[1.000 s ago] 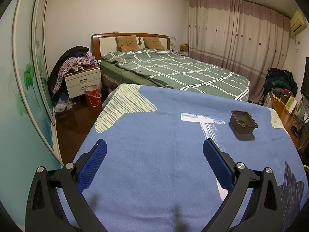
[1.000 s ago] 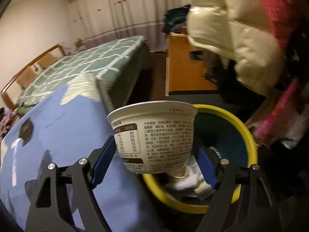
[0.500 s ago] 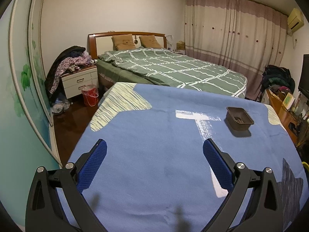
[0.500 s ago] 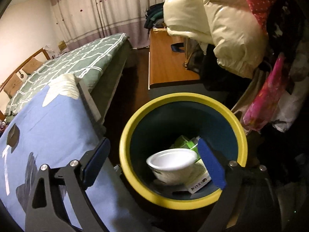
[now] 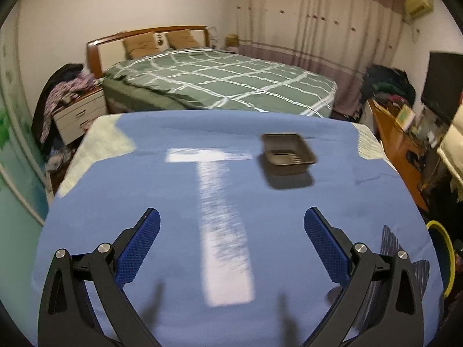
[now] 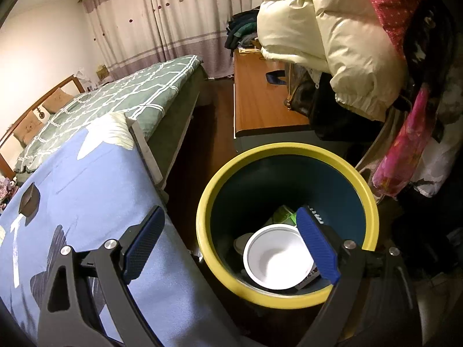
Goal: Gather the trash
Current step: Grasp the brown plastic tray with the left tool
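Trash here is a white bowl (image 6: 277,257), lying mouth-up in the bin (image 6: 289,156), a dark tub with a yellow rim. Green packaging (image 6: 285,214) shows behind it at 12 o'clock, and a printed carton (image 6: 309,277) lies at about 4 o'clock of the bowl. The right tool (image 6: 231,240) hangs over the bin's near edge with its jaws spread wide and nothing between the blue pads (image 6: 317,245); the bowl sits far below them.

The bin stands on the floor just beside the blue-covered desk (image 6: 86,190), at 3 o'clock of it in the right view.

In the left view, the left tool (image 5: 230,241) is also wide open and empty above the blue cloth. A dark plastic tray (image 5: 288,154) rests on the desk at roughly 1 o'clock from that tool, well apart from it. The bin's yellow rim (image 5: 447,257) peeks in at 3 o'clock. A green bed (image 5: 225,84) lies beyond the desk.
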`<action>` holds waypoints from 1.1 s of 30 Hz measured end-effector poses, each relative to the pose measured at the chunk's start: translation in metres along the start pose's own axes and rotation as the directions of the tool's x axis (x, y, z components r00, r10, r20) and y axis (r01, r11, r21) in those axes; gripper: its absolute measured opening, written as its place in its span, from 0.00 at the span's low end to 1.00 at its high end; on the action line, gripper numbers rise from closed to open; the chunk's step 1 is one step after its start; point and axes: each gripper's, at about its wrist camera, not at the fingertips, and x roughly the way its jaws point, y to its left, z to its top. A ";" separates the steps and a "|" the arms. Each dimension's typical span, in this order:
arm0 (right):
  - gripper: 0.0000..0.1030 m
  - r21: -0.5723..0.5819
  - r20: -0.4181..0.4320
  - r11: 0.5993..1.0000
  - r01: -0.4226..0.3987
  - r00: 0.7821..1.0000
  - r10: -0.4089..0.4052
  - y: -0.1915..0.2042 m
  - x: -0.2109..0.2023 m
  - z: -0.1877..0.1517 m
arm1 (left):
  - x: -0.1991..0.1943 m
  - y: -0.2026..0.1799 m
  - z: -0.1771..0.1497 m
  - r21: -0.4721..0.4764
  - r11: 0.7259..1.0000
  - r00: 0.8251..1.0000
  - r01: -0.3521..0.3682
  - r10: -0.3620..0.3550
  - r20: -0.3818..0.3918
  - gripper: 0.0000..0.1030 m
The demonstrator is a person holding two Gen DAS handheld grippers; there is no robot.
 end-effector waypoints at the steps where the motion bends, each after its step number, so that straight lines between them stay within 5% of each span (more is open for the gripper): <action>1: 0.85 -0.002 0.000 1.000 -0.001 1.000 0.001 0.001 0.000 0.000 | 0.007 -0.010 0.003 0.010 1.000 1.000 0.002 -0.002 -0.006 0.95; 24: 0.85 0.013 -0.042 0.998 -0.054 0.998 0.054 -0.002 0.009 0.001 | 0.137 -0.071 0.076 -0.049 0.996 0.988 -0.073 0.066 -0.137 0.94; 27: 0.85 0.012 -0.047 0.998 -0.056 0.997 0.056 -0.002 0.010 0.001 | 0.145 -0.072 0.079 -0.049 0.996 0.986 -0.073 0.064 -0.151 0.75; 33: 0.85 -0.001 -0.024 0.997 -0.082 0.996 0.082 -0.001 0.006 0.000 | 0.139 -0.076 0.083 -0.039 0.998 0.988 -0.054 0.048 -0.145 0.69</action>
